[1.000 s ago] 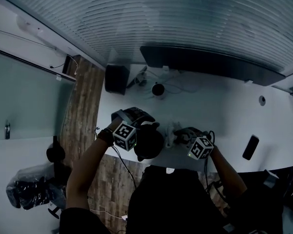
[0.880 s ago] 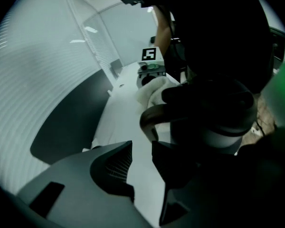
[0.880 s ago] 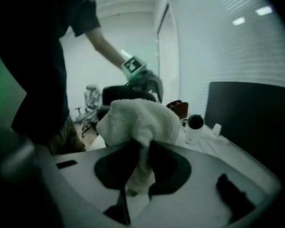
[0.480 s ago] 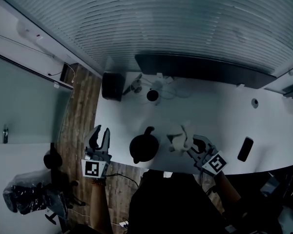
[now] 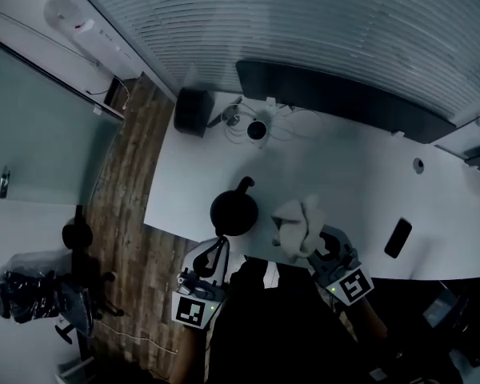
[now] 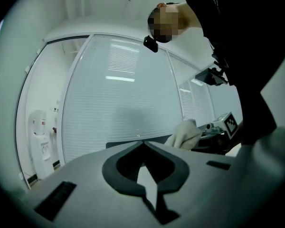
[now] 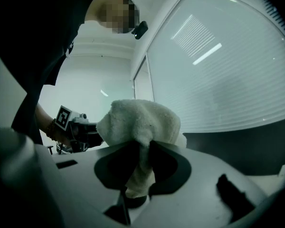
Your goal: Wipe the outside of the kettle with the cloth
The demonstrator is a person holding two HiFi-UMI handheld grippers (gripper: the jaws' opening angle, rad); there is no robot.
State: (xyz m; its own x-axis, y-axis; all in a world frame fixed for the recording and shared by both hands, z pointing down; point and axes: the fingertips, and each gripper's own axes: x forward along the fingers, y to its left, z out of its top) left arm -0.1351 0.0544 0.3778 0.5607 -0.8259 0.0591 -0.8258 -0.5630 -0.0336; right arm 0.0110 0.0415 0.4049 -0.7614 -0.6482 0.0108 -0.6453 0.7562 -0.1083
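The black kettle (image 5: 234,211) stands upright near the front edge of the white table (image 5: 344,174), with nothing touching it. My left gripper (image 5: 216,253) hovers just in front of it, off the table edge; its jaws are shut and empty (image 6: 142,143). To the kettle's right, my right gripper (image 5: 324,246) is shut on the white cloth (image 5: 296,226), which bunches up above the jaws (image 7: 142,148). The cloth (image 7: 138,120) hangs apart from the kettle. From each gripper's view I see the other: the cloth (image 6: 184,134) at the right, the left gripper (image 7: 78,127) at the left.
A long dark bar (image 5: 344,102) lies along the table's back edge under the window blinds. A black box (image 5: 193,111) and a small round device (image 5: 258,129) with cables sit at the back left. A dark phone (image 5: 398,238) lies at the right. A chair (image 5: 77,237) stands on the wood floor.
Both grippers have left the kettle and drawn back towards the person. The left one swung out to the left, came back in front of the kettle and shut. The right kept the cloth.
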